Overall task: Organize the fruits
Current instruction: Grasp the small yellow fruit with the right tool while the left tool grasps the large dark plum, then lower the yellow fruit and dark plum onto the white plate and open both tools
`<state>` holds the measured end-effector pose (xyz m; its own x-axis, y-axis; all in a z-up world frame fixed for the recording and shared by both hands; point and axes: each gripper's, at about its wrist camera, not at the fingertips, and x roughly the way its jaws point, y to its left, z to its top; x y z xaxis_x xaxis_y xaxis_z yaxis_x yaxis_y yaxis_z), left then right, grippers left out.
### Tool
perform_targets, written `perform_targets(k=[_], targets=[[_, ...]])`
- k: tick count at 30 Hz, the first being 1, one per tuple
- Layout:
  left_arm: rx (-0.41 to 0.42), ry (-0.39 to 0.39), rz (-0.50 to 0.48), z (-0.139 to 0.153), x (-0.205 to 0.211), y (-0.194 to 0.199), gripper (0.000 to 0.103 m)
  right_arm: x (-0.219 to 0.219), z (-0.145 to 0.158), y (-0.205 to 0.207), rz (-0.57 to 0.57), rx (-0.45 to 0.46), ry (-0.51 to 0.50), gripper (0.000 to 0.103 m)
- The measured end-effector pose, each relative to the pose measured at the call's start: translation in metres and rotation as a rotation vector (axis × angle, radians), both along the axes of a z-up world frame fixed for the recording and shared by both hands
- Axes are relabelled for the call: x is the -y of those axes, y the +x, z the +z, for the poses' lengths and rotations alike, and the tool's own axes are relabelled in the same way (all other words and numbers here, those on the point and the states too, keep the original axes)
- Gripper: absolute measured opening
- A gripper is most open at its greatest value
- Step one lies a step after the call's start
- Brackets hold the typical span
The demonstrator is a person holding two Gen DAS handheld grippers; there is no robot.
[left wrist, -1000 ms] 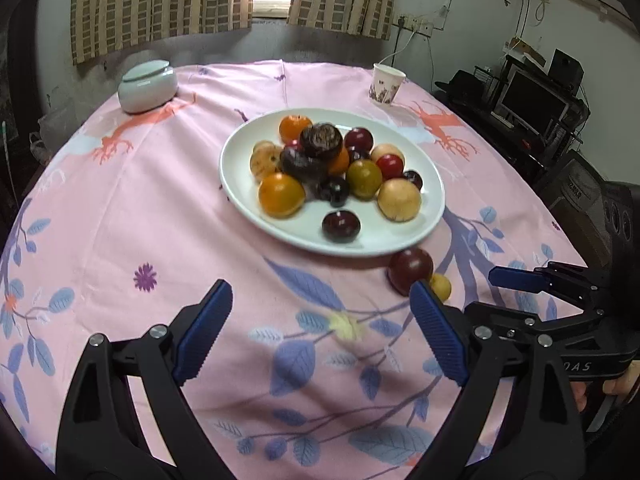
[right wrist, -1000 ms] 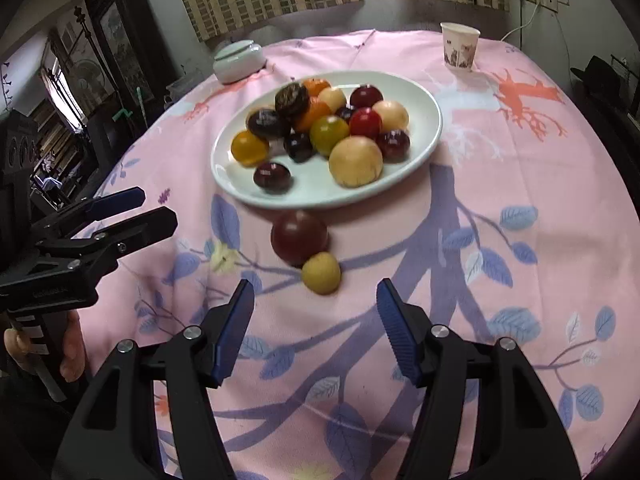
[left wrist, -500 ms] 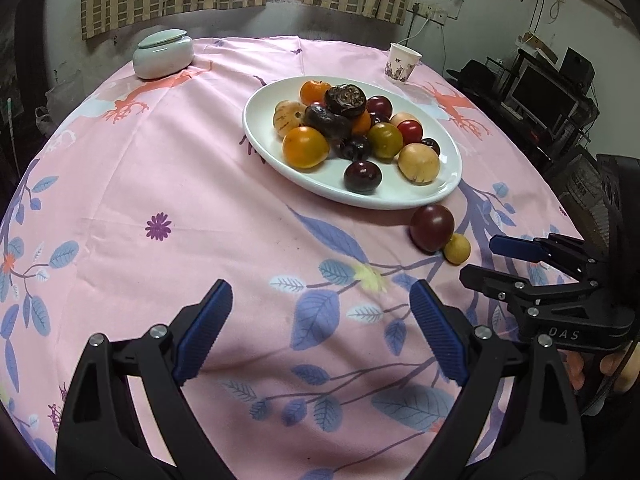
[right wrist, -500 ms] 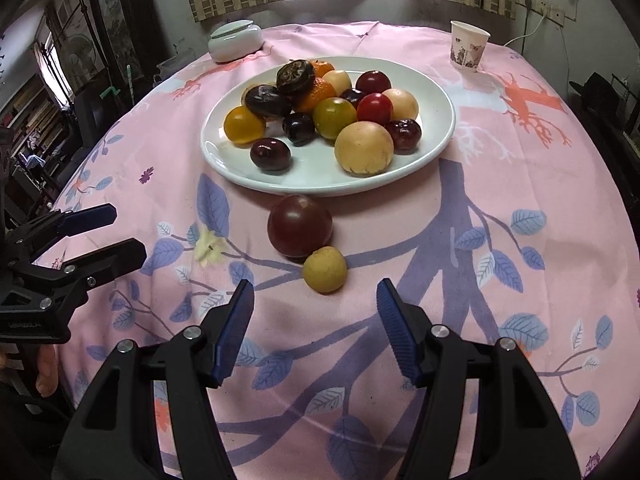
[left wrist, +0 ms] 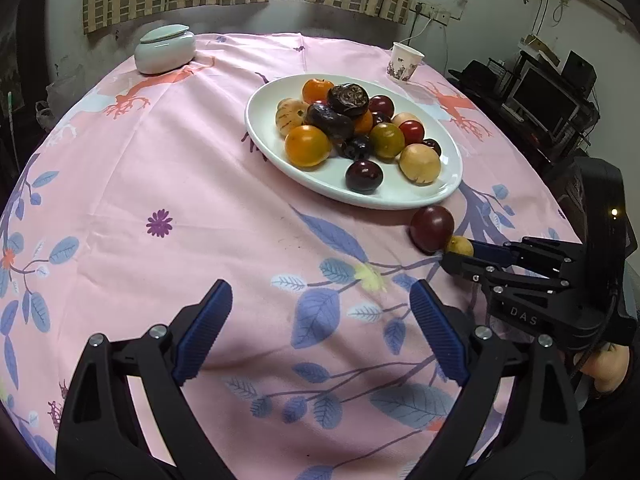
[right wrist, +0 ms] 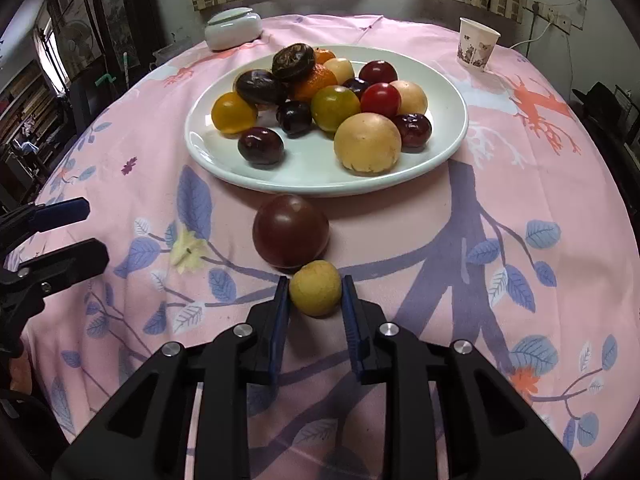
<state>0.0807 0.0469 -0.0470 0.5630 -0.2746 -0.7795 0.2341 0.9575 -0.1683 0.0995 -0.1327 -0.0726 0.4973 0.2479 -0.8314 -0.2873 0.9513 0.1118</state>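
A white plate (right wrist: pixel 320 188) (left wrist: pixel 256 120) holds a heap of several fruits: orange, yellow, green, red and dark purple. On the pink cloth just in front of it lie a large dark red fruit (right wrist: pixel 291 230) (left wrist: pixel 432 228) and, touching it, a small yellow fruit (right wrist: pixel 315 294) (left wrist: pixel 460 245). My right gripper (right wrist: pixel 315 285) (left wrist: pixel 456 255) is shut on the small yellow fruit, a blue pad pressed to each side, low at the cloth. My left gripper (left wrist: pixel 320 296) (right wrist: pixel 76 232) hangs open over bare cloth to the left, with nothing between its fingers.
A paper cup (right wrist: pixel 476 50) (left wrist: pixel 405 62) stands at the far right of the round table, a lidded pale ceramic jar (right wrist: pixel 234 32) (left wrist: pixel 164 48) at the far left. Beyond the table's right edge are a monitor and other electronics (left wrist: pixel 544 100). A hand grips the right gripper's handle (left wrist: pixel 608 364).
My right gripper has come forward and down to the small yellow fruit and closed on it. The left gripper has stayed open and has hardly moved.
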Motion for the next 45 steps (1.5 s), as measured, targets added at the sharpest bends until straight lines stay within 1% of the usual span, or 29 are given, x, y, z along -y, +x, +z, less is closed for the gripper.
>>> perform_targets(k=[4, 6, 9, 11, 13, 17, 19, 20, 22, 23, 24, 25, 26, 27, 28, 29, 31, 33, 38, 41, 45], targets=[[0.000, 0.014, -0.035, 0.006, 0.020, 0.002, 0.092, 0.016, 0.019, -0.022, -0.023, 0.059, 0.001, 0.026], [-0.004, 0.023, -0.055, 0.005, 0.034, 0.005, 0.092, 0.029, 0.024, -0.035, -0.048, 0.084, -0.002, 0.026], [-0.042, 0.038, -0.085, -0.004, 0.062, 0.013, 0.092, 0.053, 0.018, -0.049, -0.086, 0.068, 0.026, 0.026], [-0.074, 0.031, -0.096, -0.012, 0.080, 0.020, 0.092, 0.066, 0.014, -0.059, -0.102, 0.060, 0.044, 0.026], [-0.084, 0.046, -0.089, -0.018, 0.096, 0.027, 0.092, 0.077, 0.012, -0.067, -0.112, 0.064, 0.055, 0.026], [-0.082, 0.107, -0.066, -0.029, 0.122, 0.041, 0.091, 0.097, 0.013, -0.078, -0.137, 0.081, 0.078, 0.026], [-0.085, 0.124, -0.053, -0.036, 0.130, 0.047, 0.089, 0.104, 0.013, -0.081, -0.145, 0.087, 0.086, 0.026], [-0.091, 0.134, -0.046, -0.039, 0.132, 0.050, 0.083, 0.106, 0.013, -0.082, -0.146, 0.090, 0.091, 0.026], [-0.073, 0.157, -0.031, -0.040, 0.135, 0.051, 0.081, 0.109, 0.012, -0.082, -0.142, 0.091, 0.099, 0.026], [-0.069, 0.164, -0.027, -0.040, 0.136, 0.052, 0.078, 0.109, 0.011, -0.082, -0.138, 0.087, 0.102, 0.026], [-0.061, 0.170, -0.018, -0.040, 0.135, 0.053, 0.071, 0.110, 0.010, -0.081, -0.134, 0.082, 0.105, 0.026], [-0.054, 0.172, -0.009, -0.040, 0.134, 0.054, 0.066, 0.109, 0.008, -0.079, -0.130, 0.076, 0.109, 0.026], [-0.048, 0.170, -0.003, -0.038, 0.132, 0.055, 0.052, 0.109, 0.007, -0.078, -0.126, 0.071, 0.113, 0.026], [-0.052, 0.153, -0.009, -0.038, 0.130, 0.056, 0.046, 0.108, 0.005, -0.077, -0.122, 0.065, 0.117, 0.026], [-0.057, 0.140, -0.015, -0.037, 0.128, 0.056, 0.044, 0.107, 0.004, -0.075, -0.121, 0.058, 0.121, 0.026], [-0.057, 0.134, -0.022, -0.036, 0.128, 0.055, 0.040, 0.105, 0.002, -0.074, -0.121, 0.049, 0.124, 0.026], [-0.060, 0.122, -0.040, -0.035, 0.127, 0.049, 0.039, 0.101, 0.000, -0.072, -0.118, 0.036, 0.130, 0.026], [-0.067, 0.089, -0.066, -0.032, 0.121, 0.040, 0.039, 0.096, 0.003, -0.072, -0.109, 0.037, 0.132, 0.026], [-0.048, 0.046, -0.095, -0.022, 0.099, 0.013, 0.039, 0.078, 0.012, -0.067, -0.095, 0.048, 0.114, 0.026], [-0.025, 0.041, -0.096, -0.016, 0.080, 0.002, 0.039, 0.062, 0.013, -0.060, -0.079, 0.038, 0.103, 0.026], [-0.007, 0.009, -0.075, -0.008, 0.049, -0.004, 0.039, 0.037, 0.018, -0.052, -0.050, 0.035, 0.082, 0.026]])
